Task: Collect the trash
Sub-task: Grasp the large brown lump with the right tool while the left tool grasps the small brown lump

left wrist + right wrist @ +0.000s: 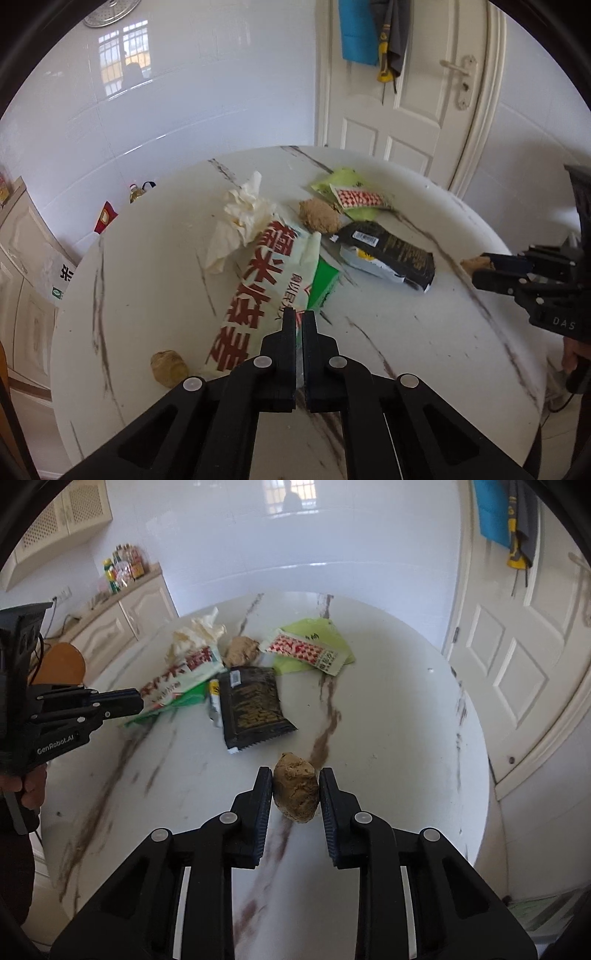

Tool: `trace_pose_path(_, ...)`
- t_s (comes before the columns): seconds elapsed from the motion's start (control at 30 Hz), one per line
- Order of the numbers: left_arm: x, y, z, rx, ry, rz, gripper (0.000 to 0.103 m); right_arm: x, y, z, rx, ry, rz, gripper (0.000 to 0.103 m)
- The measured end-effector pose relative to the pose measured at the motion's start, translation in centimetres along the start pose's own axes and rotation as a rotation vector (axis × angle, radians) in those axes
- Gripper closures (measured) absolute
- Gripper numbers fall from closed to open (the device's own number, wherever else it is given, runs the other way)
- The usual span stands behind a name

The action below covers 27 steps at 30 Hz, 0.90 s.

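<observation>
Your left gripper (299, 321) pinches the near edge of the long white plastic bag with red lettering (255, 291) to peel it off the white marble-veined round table (424, 325), while your right gripper (295, 794) clamps the crumpled brown paper wad (296, 792) near the table's right side, both ready to lift away.

table (388, 709): glossy marble-look | black wrapper (255, 705): shiny plastic | tissue (240, 214): crumpled paper | wall (184, 110): glossy tile
</observation>
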<state>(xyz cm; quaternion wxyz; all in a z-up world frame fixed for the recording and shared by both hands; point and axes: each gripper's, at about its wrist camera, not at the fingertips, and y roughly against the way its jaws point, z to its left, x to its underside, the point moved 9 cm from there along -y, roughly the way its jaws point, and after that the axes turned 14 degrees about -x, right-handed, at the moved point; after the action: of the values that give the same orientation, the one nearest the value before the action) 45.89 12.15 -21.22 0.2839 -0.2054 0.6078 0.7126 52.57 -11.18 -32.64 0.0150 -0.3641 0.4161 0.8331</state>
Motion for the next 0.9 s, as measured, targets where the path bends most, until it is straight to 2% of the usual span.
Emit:
trace_pose_path(0.07, 0.0, 0.0, 0.7, -0.035, 0.002, 0.001, 0.097, 0.0, 0.3, 0.4, -0.019, -0.005, 0.000, 0.079)
trace_pose_path(0.1, 0.0, -0.1, 0.9, -0.048, -0.003, 0.007, 0.084, 0.0, 0.5, 0.4, -0.019, -0.005, -0.006, 0.079)
trace_pose_path(0.13, -0.2, -0.3, 1.1, -0.063, 0.000, 0.005, 0.058, 0.1, 0.7, 0.5, -0.016, -0.003, -0.009, 0.079)
trace_pose_path(0.17, -0.3, -0.3, 1.0, -0.068, 0.001, 0.002, 0.044, 0.1, 0.9, 0.5, -0.021, -0.005, -0.010, 0.079)
trace_pose_path(0.2, -0.5, -0.5, 0.8, -0.059, -0.005, 0.001, 0.021, 0.1, 1.0, 0.5, -0.026, -0.008, -0.015, 0.079)
trace_pose_path(0.33, -1.1, -2.0, 0.1, -0.101, -0.052, 0.013, 0.021, 0.3, 1.2, 0.5, -0.031, -0.013, -0.016, 0.079)
trace_pose_path(0.47, -0.7, -4.3, -0.5, -0.120, -0.104, 0.072, 0.026, 0.3, 1.2, 0.2, -0.049, -0.028, -0.022, 0.079)
trace_pose_path(0.6, -0.7, -4.7, -0.6, -0.038, -0.041, 0.077, 0.034, 0.1, 1.3, 0.0, -0.061, -0.026, -0.029, 0.079)
trace_pose_path(0.9, -0.4, -4.0, -0.8, -0.044, -0.039, 0.064, 0.044, -0.2, 1.3, -0.1, -0.099, -0.046, -0.055, 0.078)
